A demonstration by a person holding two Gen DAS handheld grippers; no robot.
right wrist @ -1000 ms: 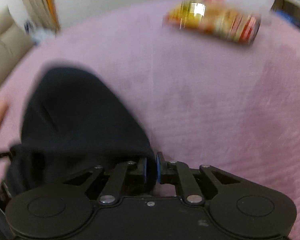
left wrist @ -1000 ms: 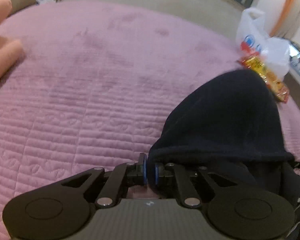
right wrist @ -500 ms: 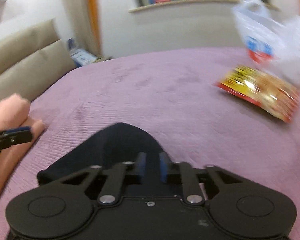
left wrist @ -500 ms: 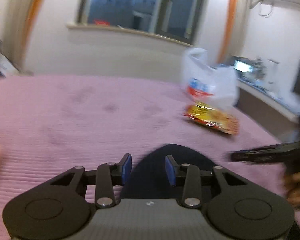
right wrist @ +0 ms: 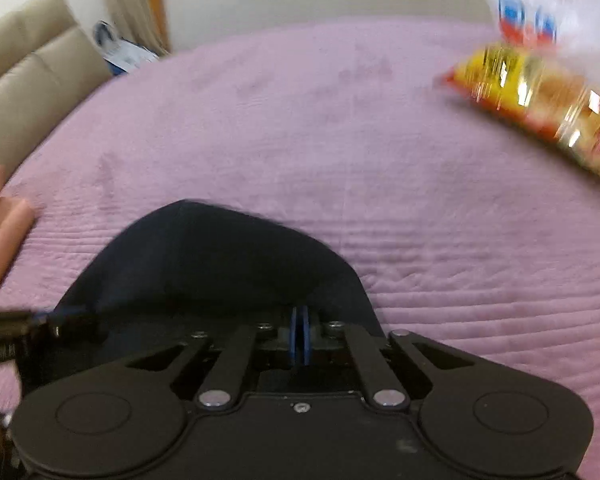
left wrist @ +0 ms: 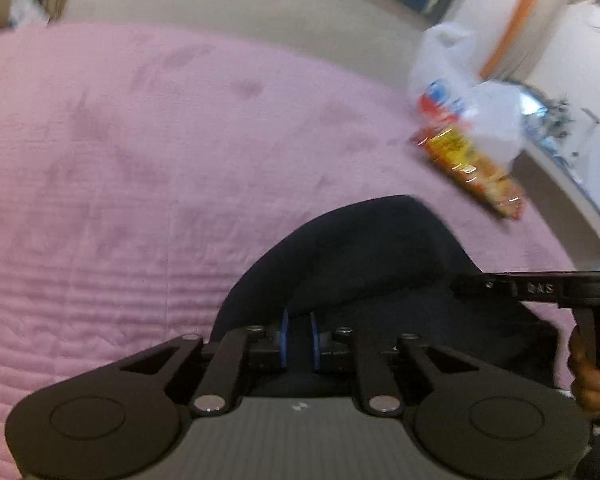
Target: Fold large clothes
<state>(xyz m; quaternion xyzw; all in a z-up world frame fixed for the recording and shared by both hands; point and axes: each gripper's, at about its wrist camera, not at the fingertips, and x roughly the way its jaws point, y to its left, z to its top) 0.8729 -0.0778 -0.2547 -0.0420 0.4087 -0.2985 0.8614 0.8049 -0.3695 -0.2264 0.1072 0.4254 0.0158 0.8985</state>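
While half a second ago both wrist views looked out level at the window wall, they now tilt back down onto the pink quilted bed (left wrist: 140,184), so the hands have swung the dark garment (left wrist: 364,256) forward and are lowering it. The left tongs (left wrist: 299,338), which had parted around the cloth, are closing on it again, dark fabric between the blue pads. The right tongs (right wrist: 300,336) are closing too, pads almost together on the garment's near edge (right wrist: 220,264). It lies humped toward the bed's near edge, well clear of the snack packet (right wrist: 540,108) and plastic bag (left wrist: 468,112) by the far right corner. I judge a fold is being laid over.
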